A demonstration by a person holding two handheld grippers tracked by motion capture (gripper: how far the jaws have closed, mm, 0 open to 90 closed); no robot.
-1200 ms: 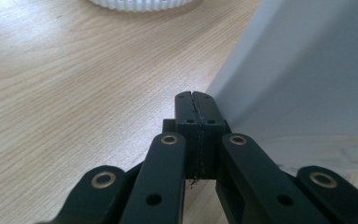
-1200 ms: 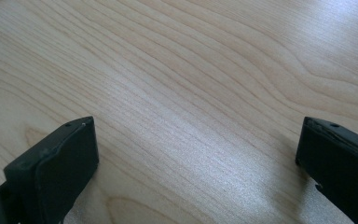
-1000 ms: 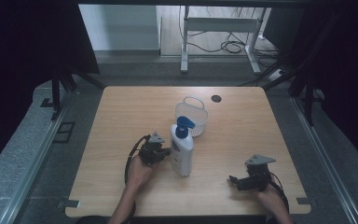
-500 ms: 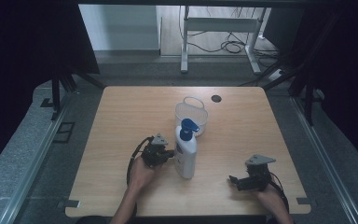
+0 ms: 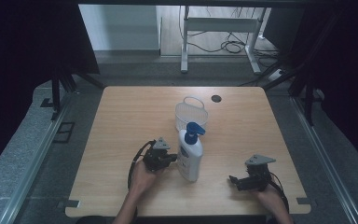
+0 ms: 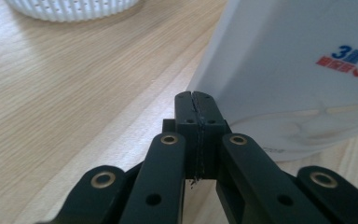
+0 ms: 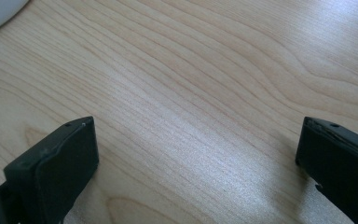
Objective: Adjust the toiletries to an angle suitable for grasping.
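Lotion bottle (image 5: 190,154), white with a blue pump, stands upright at the lower middle of the high view, just in front of the white basket (image 5: 191,113) on the wooden table (image 5: 135,112). My left tool (image 5: 170,158) sits right beside the bottle's left side, jaws pressed together with nothing between them; in the left gripper view the closed tips (image 6: 196,105) meet at the base of the bottle (image 6: 298,70), and I cannot tell whether they touch it. My right tool (image 5: 235,180) rests at the lower right, well apart from the bottle, jaws spread wide over bare table (image 7: 205,93).
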